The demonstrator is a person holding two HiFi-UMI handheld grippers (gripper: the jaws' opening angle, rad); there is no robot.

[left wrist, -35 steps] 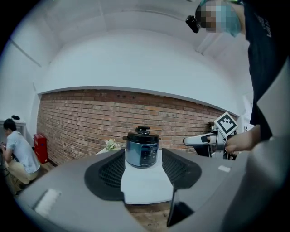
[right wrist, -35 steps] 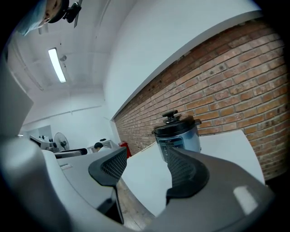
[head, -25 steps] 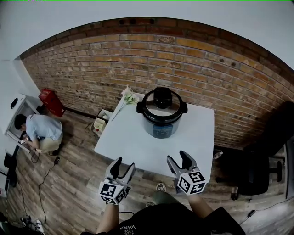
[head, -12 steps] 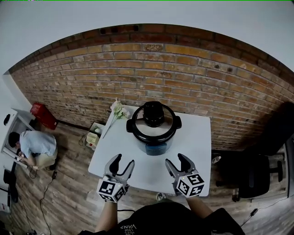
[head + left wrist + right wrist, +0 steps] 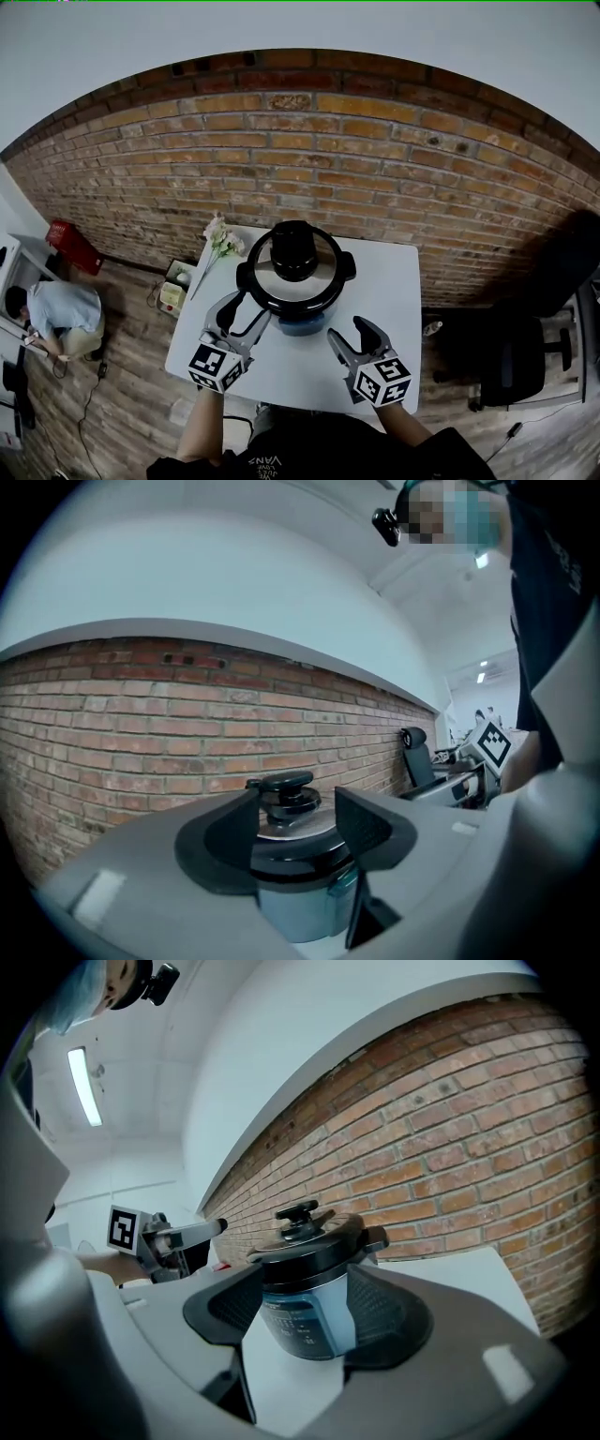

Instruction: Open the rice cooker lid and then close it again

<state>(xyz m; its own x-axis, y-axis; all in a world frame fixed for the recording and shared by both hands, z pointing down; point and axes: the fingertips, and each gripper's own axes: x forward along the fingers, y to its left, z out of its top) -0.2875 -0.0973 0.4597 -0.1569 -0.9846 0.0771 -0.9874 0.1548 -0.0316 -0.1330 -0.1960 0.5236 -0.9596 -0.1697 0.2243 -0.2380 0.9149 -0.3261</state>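
The rice cooker [image 5: 296, 281] stands on the white table [image 5: 384, 281], with a steel lid and a black knob [image 5: 293, 250] on top; the lid is down. My left gripper [image 5: 242, 314] is open at the cooker's near left, its fingertips just under the lid rim; whether they touch it I cannot tell. My right gripper [image 5: 352, 336] is open over the table, short of the cooker's front right. In the left gripper view the cooker [image 5: 298, 892] shows between the open jaws of that gripper [image 5: 298, 832]. The right gripper view frames the cooker [image 5: 305, 1297] between that gripper's [image 5: 300, 1321] spread jaws.
A brick wall [image 5: 375, 159] runs behind the table. White flowers [image 5: 217, 246] lie at the table's far left corner. A black office chair [image 5: 520, 356] stands to the right. On the floor at left a person [image 5: 52, 314] crouches, near a red box [image 5: 70, 246].
Both grippers have moved forward over the table toward the cooker. The left one went farther and a little up, ending beside the lid rim. Both stayed open.
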